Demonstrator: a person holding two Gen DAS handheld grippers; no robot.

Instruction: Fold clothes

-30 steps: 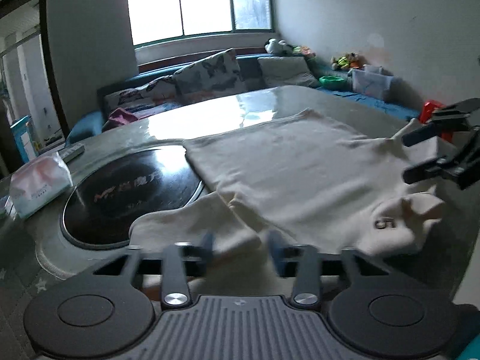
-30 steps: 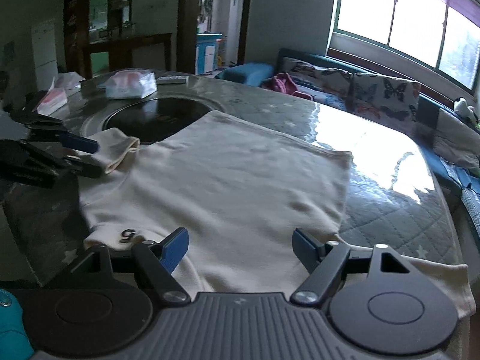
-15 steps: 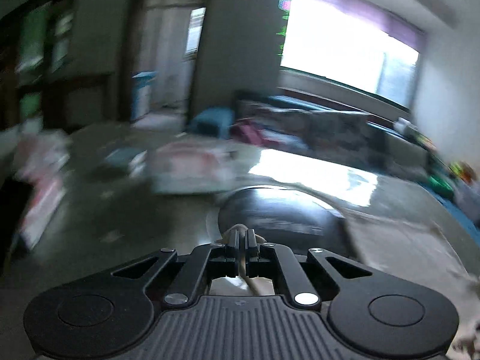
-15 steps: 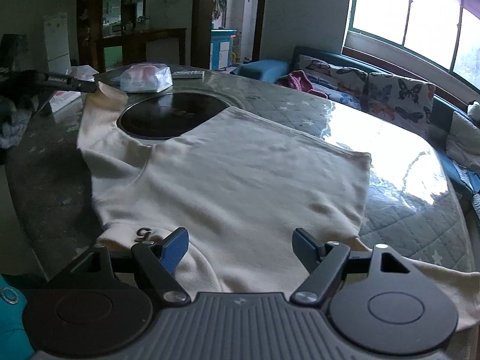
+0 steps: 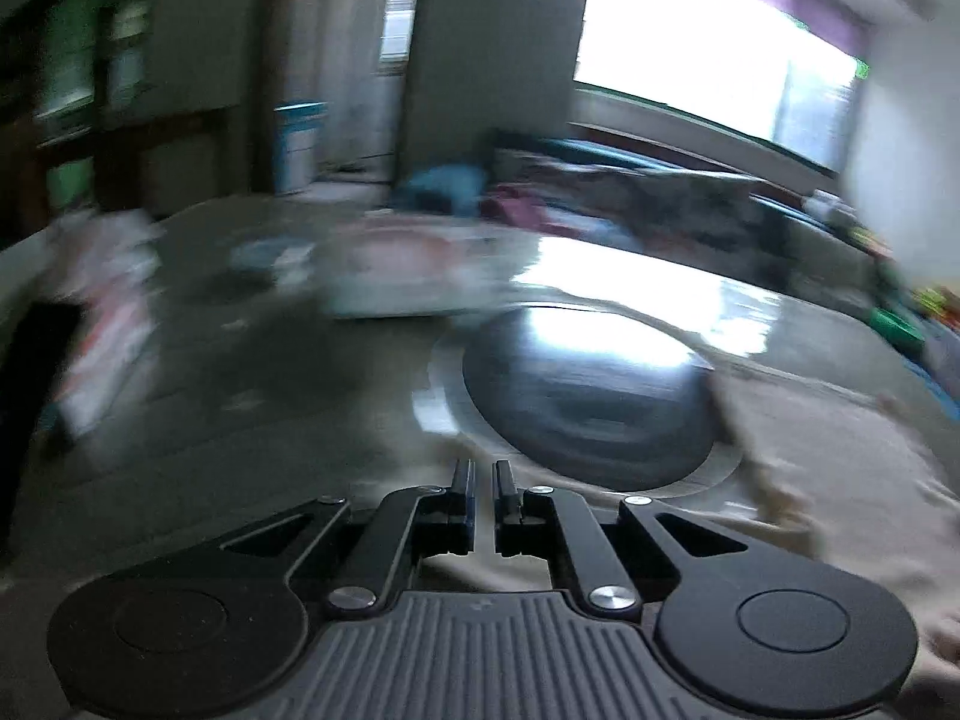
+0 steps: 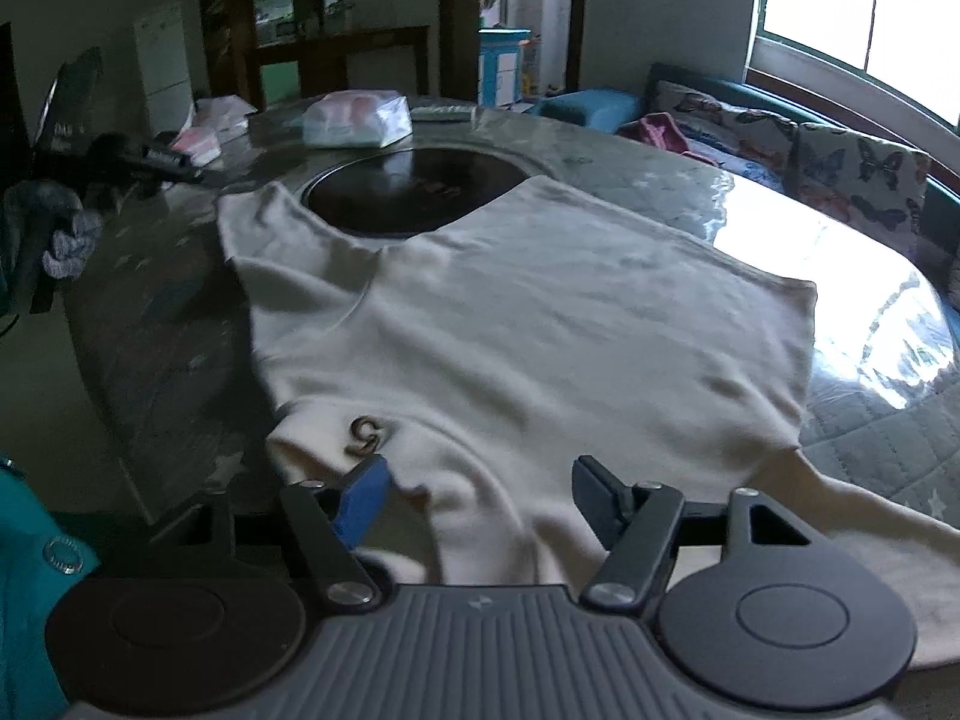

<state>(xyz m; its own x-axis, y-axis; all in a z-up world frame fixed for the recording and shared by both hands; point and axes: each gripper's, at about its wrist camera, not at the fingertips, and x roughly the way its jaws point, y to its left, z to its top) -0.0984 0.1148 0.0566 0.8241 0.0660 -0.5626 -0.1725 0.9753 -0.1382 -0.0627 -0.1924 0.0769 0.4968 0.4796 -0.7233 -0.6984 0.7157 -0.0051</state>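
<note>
Shirt: a cream shirt (image 6: 540, 324) lies spread flat on the desk (image 6: 864, 438), collar side near the right gripper; a dark mark shaped like "5" (image 6: 369, 433) sits close to the collar.
Sleeve: one sleeve (image 6: 270, 228) lies stretched toward the far left, beside the dark round plate.
Right gripper: the right gripper (image 6: 480, 495) hangs just above the collar edge, jaws wide apart, with nothing between them.
Left gripper: the left gripper (image 5: 483, 501) is low over cream cloth (image 5: 840, 510); the jaws are nearly together, a thin gap shows, and nothing is seen between them. This view is blurred.
Round plate: a dark glossy round plate (image 6: 414, 192) is set into the desk; the far edge of the shirt lies partly over it.
Other things on the desk: a tissue pack in clear wrap (image 6: 357, 119) stands behind the plate, a flat remote (image 6: 444, 113) just beside it, and pink-white packets (image 6: 207, 135) further left.
In the way: nothing lies on top of the shirt.
Left edge: a grey knitted thing (image 6: 66, 234) and a teal cloth (image 6: 30, 588) are at the side of the picture.
Surface: grey quilted cover with pale stars under a shiny clear sheet that reflects the window (image 6: 870, 6).
Room: a sofa with butterfly cushions (image 6: 858, 168) under the window, a white fridge (image 6: 162, 66) and a dark wooden doorway (image 6: 450, 18) behind.
</note>
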